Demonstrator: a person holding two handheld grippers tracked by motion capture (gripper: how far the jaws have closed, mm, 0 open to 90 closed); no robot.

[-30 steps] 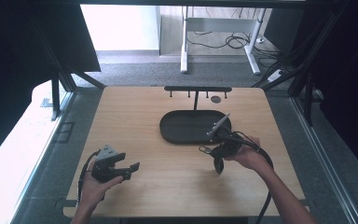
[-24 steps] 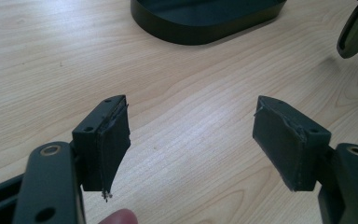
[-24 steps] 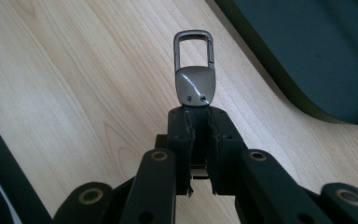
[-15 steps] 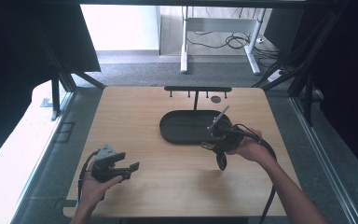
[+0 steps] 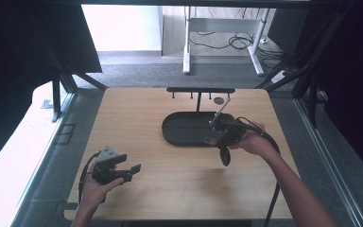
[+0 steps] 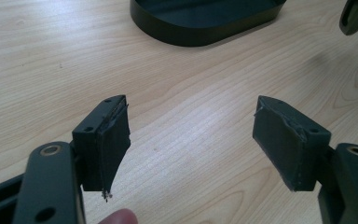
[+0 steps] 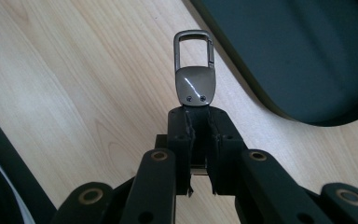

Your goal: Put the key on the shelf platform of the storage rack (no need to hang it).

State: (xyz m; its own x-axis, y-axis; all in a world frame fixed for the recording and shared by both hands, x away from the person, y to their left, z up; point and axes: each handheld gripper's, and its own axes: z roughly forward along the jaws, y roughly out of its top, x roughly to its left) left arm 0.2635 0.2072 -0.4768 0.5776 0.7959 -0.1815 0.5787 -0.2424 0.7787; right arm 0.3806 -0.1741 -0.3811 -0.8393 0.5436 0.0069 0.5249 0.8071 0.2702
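My right gripper (image 7: 199,122) is shut on the dark strap of a key fob, whose metal plate and clasp (image 7: 195,70) stick out past the jaws. In the high view this gripper (image 5: 223,144) hovers at the near right edge of the black oval tray (image 5: 179,135), and the fob (image 5: 225,156) hangs below it over the wood. My left gripper (image 5: 124,169) rests near the table's front left corner, open with nothing between its pads (image 6: 112,140). Its own view has the tray (image 6: 205,25) ahead and the fob (image 6: 356,16) at the top right.
A black rack with small hooks (image 5: 201,90) stands on a post behind the tray, and a dark round item (image 5: 219,100) lies beside it. The light wooden table (image 5: 137,118) ends at metal frame posts on both sides. A cable trails from my right gripper (image 5: 269,142).
My right hand has lifted and moved toward the tray's near right edge, carrying the fob. The left hand has stayed where it was.
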